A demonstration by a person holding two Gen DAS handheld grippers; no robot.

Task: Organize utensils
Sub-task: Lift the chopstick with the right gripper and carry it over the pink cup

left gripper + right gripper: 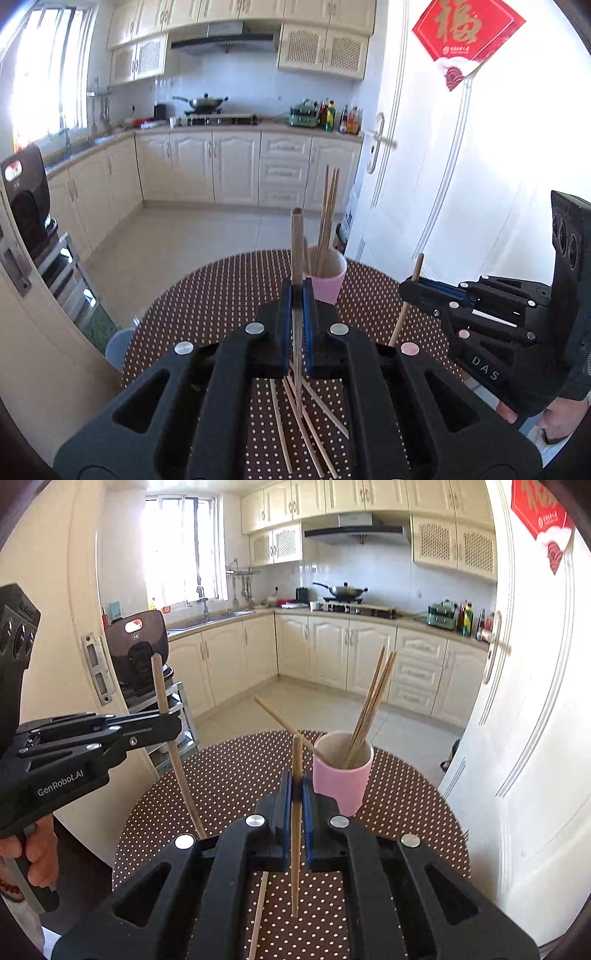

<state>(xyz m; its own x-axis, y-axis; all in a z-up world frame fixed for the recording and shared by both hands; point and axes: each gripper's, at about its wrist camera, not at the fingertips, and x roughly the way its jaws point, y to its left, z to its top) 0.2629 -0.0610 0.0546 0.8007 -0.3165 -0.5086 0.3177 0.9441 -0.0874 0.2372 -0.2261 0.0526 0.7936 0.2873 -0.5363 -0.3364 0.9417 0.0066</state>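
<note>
While each pinches one upright wooden chopstick, the left gripper [296,291] and right gripper [296,782] hover above the dotted brown table [229,291]. A pink ceramic cup [341,775] beyond holds several chopsticks.

chopsticks [296,812]: pale wood, matt
cup [341,775]: pink, smooth, satin
counter [229,775]: brown dotted cloth
claws [296,317]: matt black plastic

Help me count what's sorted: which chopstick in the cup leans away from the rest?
The lone chopstick slanting left over the pink cup's rim. The other chopsticks stand bunched, leaning right.
</note>
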